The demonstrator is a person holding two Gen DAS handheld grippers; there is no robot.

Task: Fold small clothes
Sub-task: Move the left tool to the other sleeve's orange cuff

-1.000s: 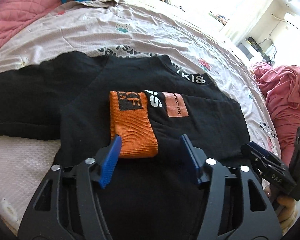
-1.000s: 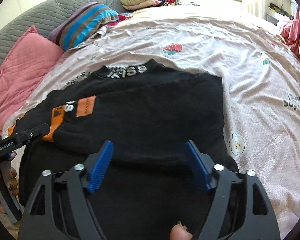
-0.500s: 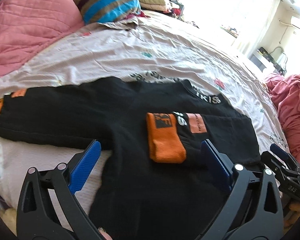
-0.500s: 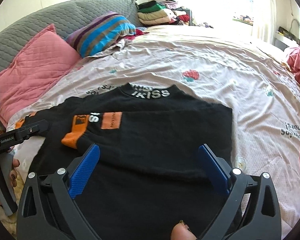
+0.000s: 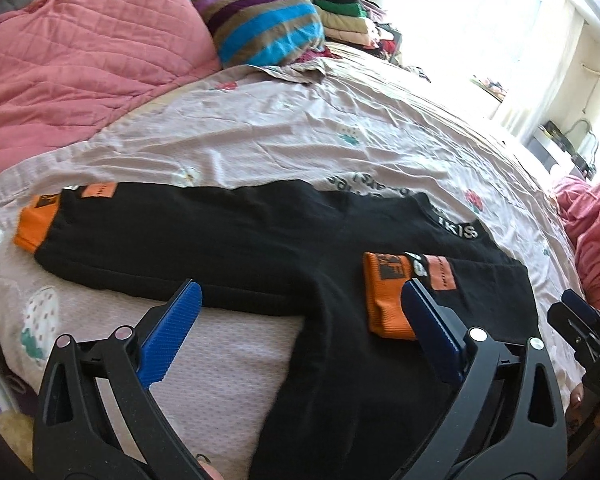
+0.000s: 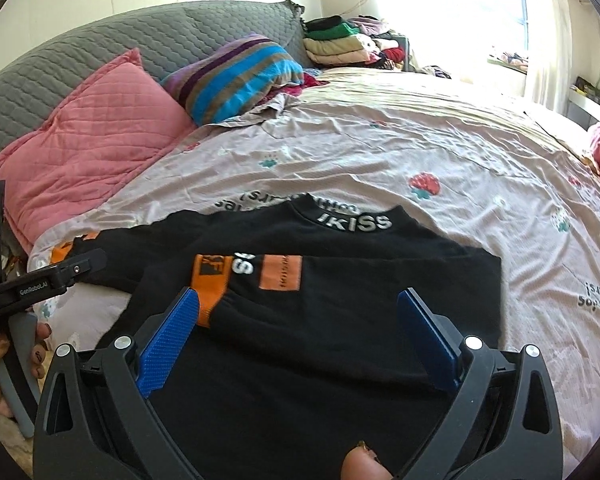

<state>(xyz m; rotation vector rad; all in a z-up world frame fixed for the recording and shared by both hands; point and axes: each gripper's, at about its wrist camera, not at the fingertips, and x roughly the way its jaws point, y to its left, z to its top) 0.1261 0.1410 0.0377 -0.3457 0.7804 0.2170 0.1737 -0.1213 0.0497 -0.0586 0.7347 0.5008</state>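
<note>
Sweater point(image 5: 284, 248): black, long-sleeved, lying flat on the bed point(image 5: 284, 128) with its collar away from the cameras; white lettering on the collar point(image 6: 354, 222). Its hem end lies under both grippers.

Folded sleeve point(image 6: 340, 280): laid across the chest, ending in an orange cuff point(image 5: 386, 294); an orange patch point(image 6: 281, 273) and white letters sit beside the cuff.

Spread sleeve point(image 5: 148, 240): stretched out sideways over the sheet, its own orange cuff point(image 5: 36, 222) at the far end, near the bed's edge.

Left gripper point(image 5: 300, 332): blue fingers point(image 5: 168, 344) spread wide, holding nothing; it hovers over the sweater where the spread sleeve joins the body. One finger is over the sheet, the other in front of the folded cuff.

Right gripper point(image 6: 300, 334): fingers point(image 6: 168, 344) likewise wide apart and empty, above the lower body of the sweater, just below the folded sleeve.

Pink pillow point(image 6: 88, 132): quilted, at the head of the bed.

Striped pillow point(image 6: 236, 74): blue, purple and brown, next to the pink one.

Grey headboard point(image 6: 112, 44): quilted, behind both pillows.

Clothes pile point(image 6: 340, 44): folded stack at the bed's far corner.

Pink blanket point(image 5: 598, 240): bunched at the right side of the bed.
</note>
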